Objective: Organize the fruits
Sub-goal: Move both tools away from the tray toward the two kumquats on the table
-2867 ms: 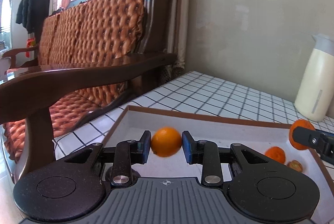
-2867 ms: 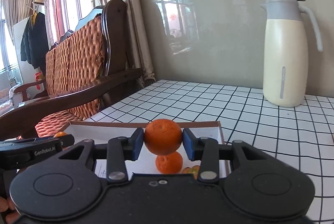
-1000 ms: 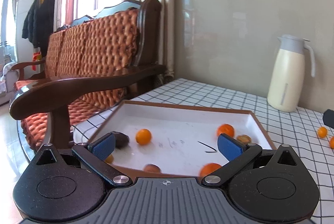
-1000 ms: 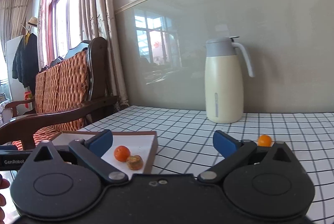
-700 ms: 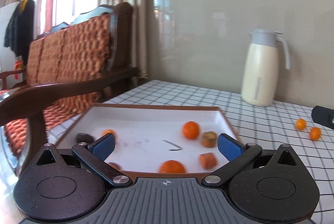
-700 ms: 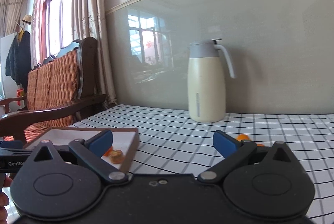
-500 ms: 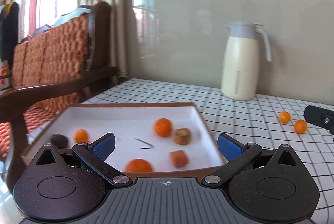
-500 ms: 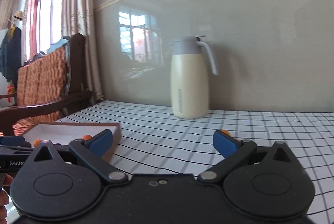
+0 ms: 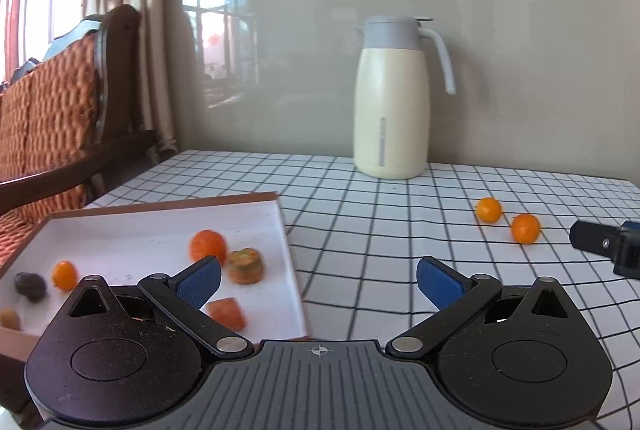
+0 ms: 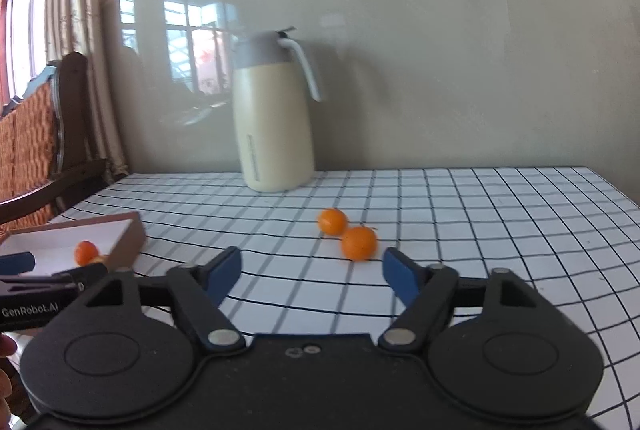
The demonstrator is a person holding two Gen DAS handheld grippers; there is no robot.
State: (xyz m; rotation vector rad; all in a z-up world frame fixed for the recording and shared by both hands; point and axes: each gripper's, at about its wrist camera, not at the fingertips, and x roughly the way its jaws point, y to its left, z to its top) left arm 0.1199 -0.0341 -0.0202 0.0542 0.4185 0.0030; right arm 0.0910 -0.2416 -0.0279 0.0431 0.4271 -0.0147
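Gripper (image 10: 312,272) on the right gapes wide, empty; nearer orange (image 10: 359,243) sits just ahead on the desk (image 10: 480,230); best straddle it squarely; left gripper (image 9: 318,280) wide, idle.

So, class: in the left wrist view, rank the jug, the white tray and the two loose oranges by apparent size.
1. White tray
2. Jug
3. Two loose oranges: they look alike, so no ranking.
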